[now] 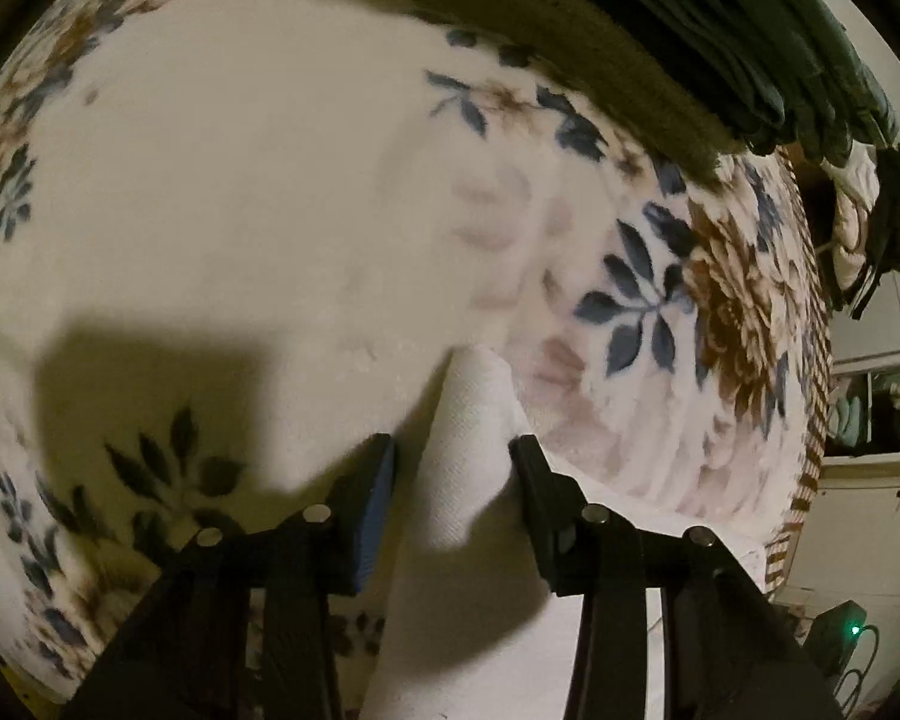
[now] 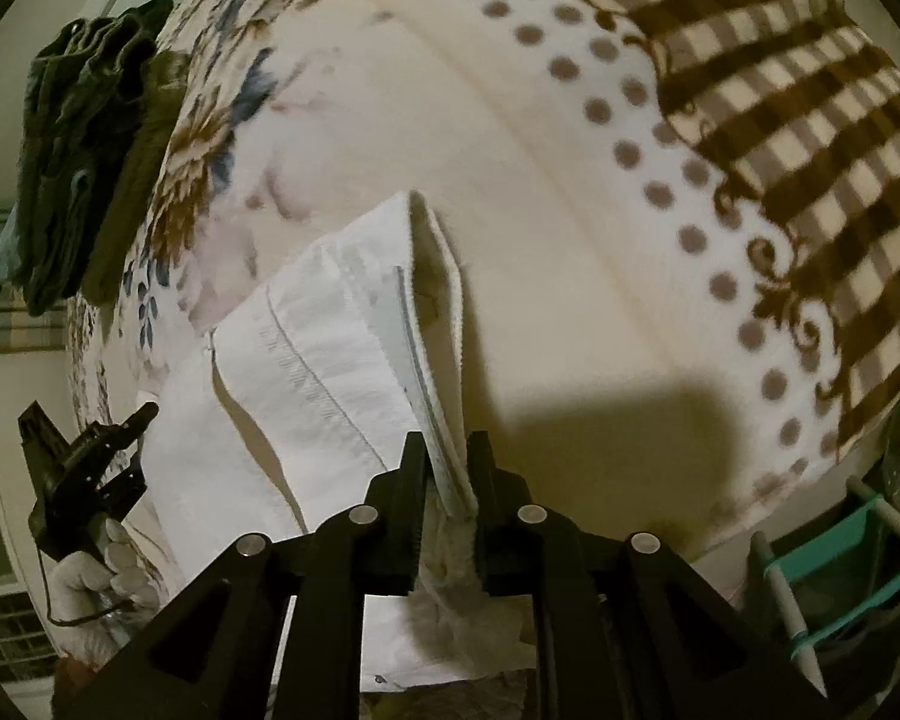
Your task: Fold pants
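Left wrist: pants cut off below.

Blanket open ahead; dark clothes pile blocks far edge.

Dim warm indoor light, hard dark shadows across the blanket, motion blur on its floral print, strong fisheye bending, black vignetted corners
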Available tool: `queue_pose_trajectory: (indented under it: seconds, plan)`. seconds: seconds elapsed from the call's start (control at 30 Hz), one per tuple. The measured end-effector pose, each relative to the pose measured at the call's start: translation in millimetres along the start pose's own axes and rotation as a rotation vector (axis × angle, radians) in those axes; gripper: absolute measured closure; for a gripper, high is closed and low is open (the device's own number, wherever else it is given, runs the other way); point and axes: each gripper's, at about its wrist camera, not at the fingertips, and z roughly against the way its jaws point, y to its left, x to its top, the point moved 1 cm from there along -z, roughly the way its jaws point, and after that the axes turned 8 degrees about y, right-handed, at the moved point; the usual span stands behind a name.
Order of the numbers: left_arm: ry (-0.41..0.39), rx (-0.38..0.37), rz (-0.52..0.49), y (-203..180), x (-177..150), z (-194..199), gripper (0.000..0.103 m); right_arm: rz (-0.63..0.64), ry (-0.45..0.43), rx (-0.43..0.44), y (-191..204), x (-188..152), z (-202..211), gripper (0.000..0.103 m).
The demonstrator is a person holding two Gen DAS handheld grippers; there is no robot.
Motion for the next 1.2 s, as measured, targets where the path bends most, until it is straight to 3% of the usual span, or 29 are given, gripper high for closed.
queue_pose_trajectory:
  seconds: [0.03,0.1,0.13,0.2,0.27,0.33,0.5,0.57,0.67,0.83,0.87,0.9,1.0,1.07,1.2]
  plan:
    - [0.006,-0.007,0.01,0.8,0.9,-0.2,0.065,-0.014,0.03,0.015,-3.6,0.7,-3.2,0.084]
    - [0.031,-0.043,0.049,3.5,3.2,3.6,0.062,-0.048,0.058,0.032,-9.3,1.3,-1.8,0.064]
    - [0.048,-0.058,0.067,5.7,3.3,5.7,0.058,-0.061,0.064,0.07,-12.8,-1.1,4.7,0.06]
    - [0.061,-0.072,0.094,10.4,-4.4,17.8,0.032,-0.072,0.049,0.116,-17.2,-9.2,17.2,0.034]
    - [0.042,-0.1,0.095,11.7,-15.3,30.2,0.023,-0.088,0.044,0.166,-22.6,-26.6,27.5,0.03]
    - [0.044,-0.134,0.084,12.9,-32.7,41.0,0.021,-0.154,0.083,0.217,-31.8,-50.0,23.2,0.029]
    - [0.093,-0.094,0.03,11.5,-70.2,33.0,0.02,-0.2,0.188,0.337,-31.7,-89.6,-22.7,0.029]
    - [0.143,-0.088,0.011,12.1,-85.8,19.7,0.02,-0.171,0.182,0.359,-24.1,-91.2,-40.0,0.029]
    - [0.174,-0.078,-0.035,9.2,-98.8,8.3,0.011,-0.136,0.172,0.376,-12.2,-83.8,-64.5,0.029]
    - [0.233,-0.111,-0.04,10.9,-110.7,-11.0,0.009,-0.076,0.153,0.409,12.2,-78.4,-86.2,0.027]
    - [0.24,-0.118,-0.038,11.4,-111.7,-14.5,0.009,-0.062,0.149,0.416,16.3,-78.8,-86.6,0.03]
    - [0.245,-0.121,-0.037,11.7,-111.7,-16.6,0.009,-0.045,0.148,0.41,21.5,-78.2,-86.6,0.042]
    - [0.241,-0.124,-0.039,10.4,-112.1,-19.2,0.009,-0.022,0.135,0.42,36.5,-73.7,-78.2,0.062]
    - [0.238,-0.131,-0.042,10.0,-113.6,-19.7,0.009,0.032,0.111,0.411,52.2,-71.7,-65.0,0.068]
    - [0.236,-0.148,-0.033,9.7,-115.9,-20.7,0.007,0.122,0.068,0.395,81.0,-66.9,-42.6,0.07]
